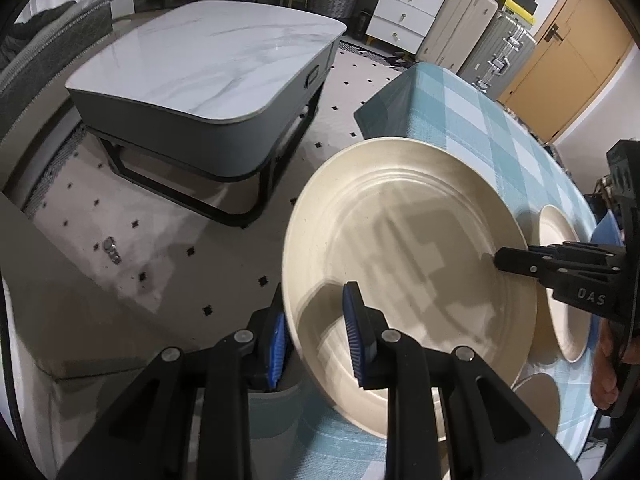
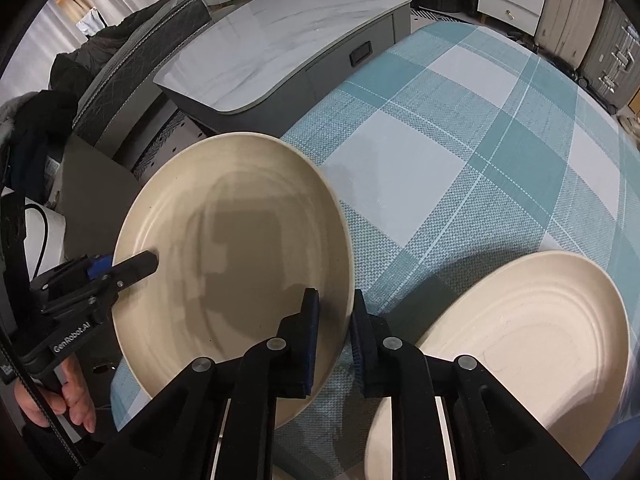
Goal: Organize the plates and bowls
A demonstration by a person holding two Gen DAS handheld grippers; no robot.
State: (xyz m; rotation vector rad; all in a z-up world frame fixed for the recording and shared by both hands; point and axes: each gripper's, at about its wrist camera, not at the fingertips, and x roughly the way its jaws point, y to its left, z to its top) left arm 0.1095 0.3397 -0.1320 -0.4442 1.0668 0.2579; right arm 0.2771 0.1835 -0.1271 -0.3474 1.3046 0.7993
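Observation:
A large cream plate (image 1: 400, 232) (image 2: 248, 216) hangs tilted over the near corner of the checked table, held from both sides. My left gripper (image 1: 315, 289) is shut on its near rim, one blue pad inside the plate and one under it. My right gripper (image 2: 334, 293) is shut on the opposite rim; in the left wrist view its tip (image 1: 499, 261) bites the plate's right edge. The left gripper's tip (image 2: 151, 259) shows at the plate's left edge in the right wrist view. A second cream plate (image 2: 540, 340) (image 1: 560, 280) lies on the cloth to the right.
The table carries a teal and white checked cloth (image 2: 460, 152). Another pale dish (image 2: 380, 440) lies under my right gripper, and something blue (image 2: 624, 432) sits at the right edge. A marble-topped coffee table (image 1: 208, 68) stands on the tiled floor beyond. Drawers (image 1: 404, 12) and suitcases (image 1: 496, 44) line the back.

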